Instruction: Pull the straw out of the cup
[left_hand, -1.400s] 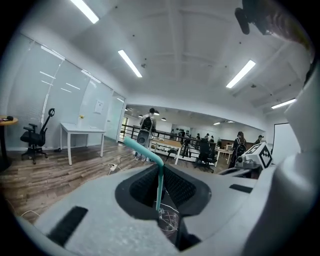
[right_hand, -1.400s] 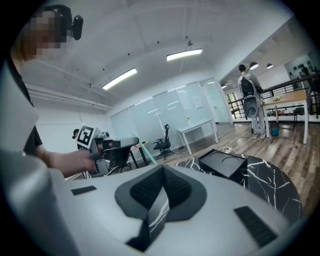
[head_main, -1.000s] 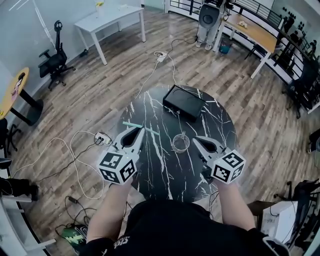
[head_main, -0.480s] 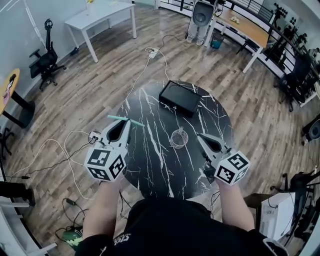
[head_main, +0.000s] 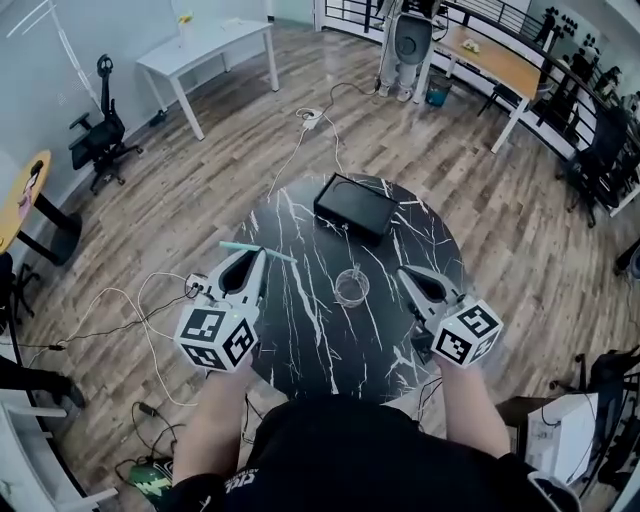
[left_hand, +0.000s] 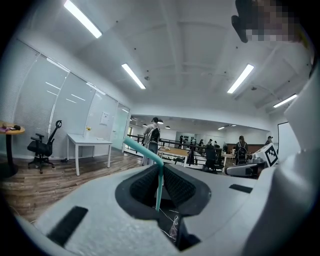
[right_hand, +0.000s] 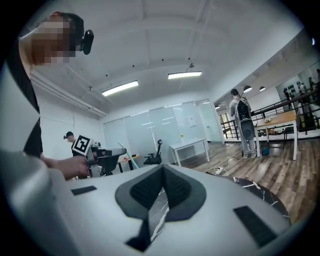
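While left claw (head_main: 262, 256) pinches straw (head_main: 238, 247), right claw (head_main: 404, 271) hovers level beside cup (head_main: 351, 287).

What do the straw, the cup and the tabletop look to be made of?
The teal bent straw looks like smooth matte plastic: uniform colour, clean bend. The small clear cup is see-through, glass or plastic, cannot tell which. The round black table looks like dark marble, white veins; possibly laminate.
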